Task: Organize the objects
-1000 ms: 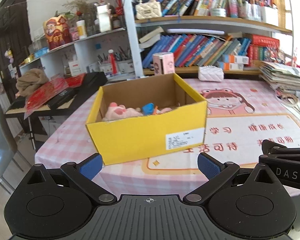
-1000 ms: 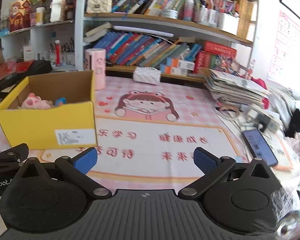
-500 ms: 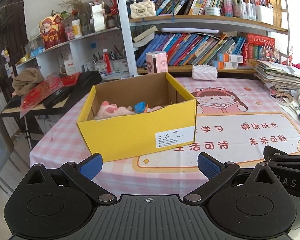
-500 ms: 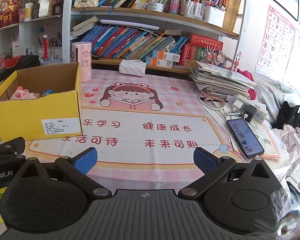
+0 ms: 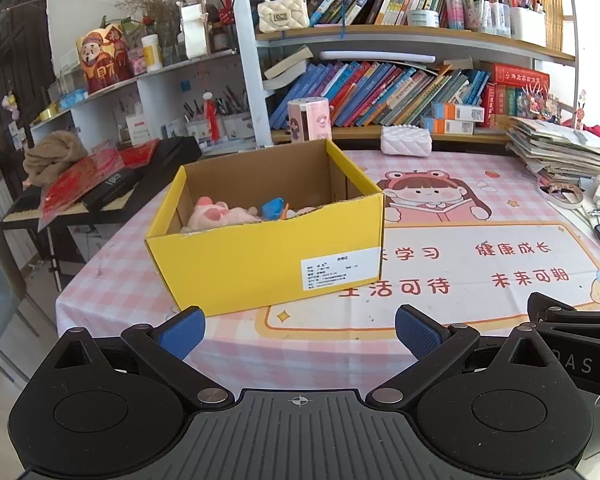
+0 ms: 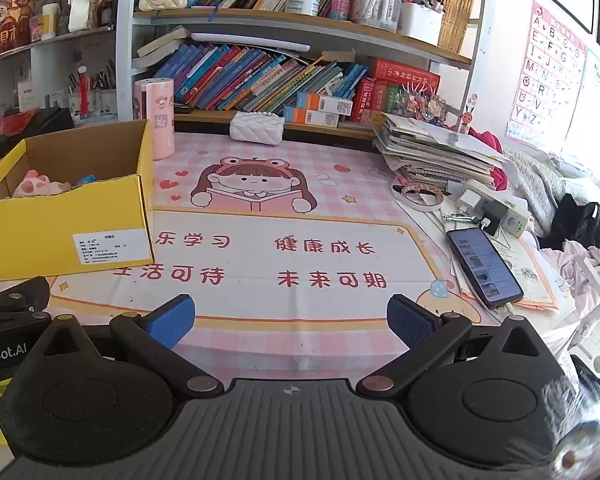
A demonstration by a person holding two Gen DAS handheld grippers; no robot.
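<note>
A yellow cardboard box (image 5: pixel 260 256) (image 6: pixel 60 224) stands open on the left part of the pink table mat (image 5: pixel 440 264) (image 6: pixel 284 264). Inside it lie a pink plush toy (image 5: pixel 216 212) (image 6: pixel 36 184) and a small blue item (image 5: pixel 274 206) (image 6: pixel 86 179); the rest of the contents is hidden by the front wall. My left gripper (image 5: pixel 298 330) hangs open over the table's near edge, in front of the box, holding nothing. My right gripper (image 6: pixel 290 318) is open too, empty, over the near edge right of the box. Each gripper's body shows at the other view's edge.
A pink cylinder (image 6: pixel 154 118) and a white quilted purse (image 6: pixel 256 128) stand at the back by the bookshelf (image 6: pixel 300 76). On the right lie stacked papers (image 6: pixel 432 148), a tape roll (image 6: pixel 418 196), a power strip (image 6: pixel 496 210) and a phone (image 6: pixel 484 268). A keyboard (image 5: pixel 100 196) sits left of the table.
Both grippers have drawn back and risen from the table, so the box and mat look smaller and farther. Both stayed open and empty.
</note>
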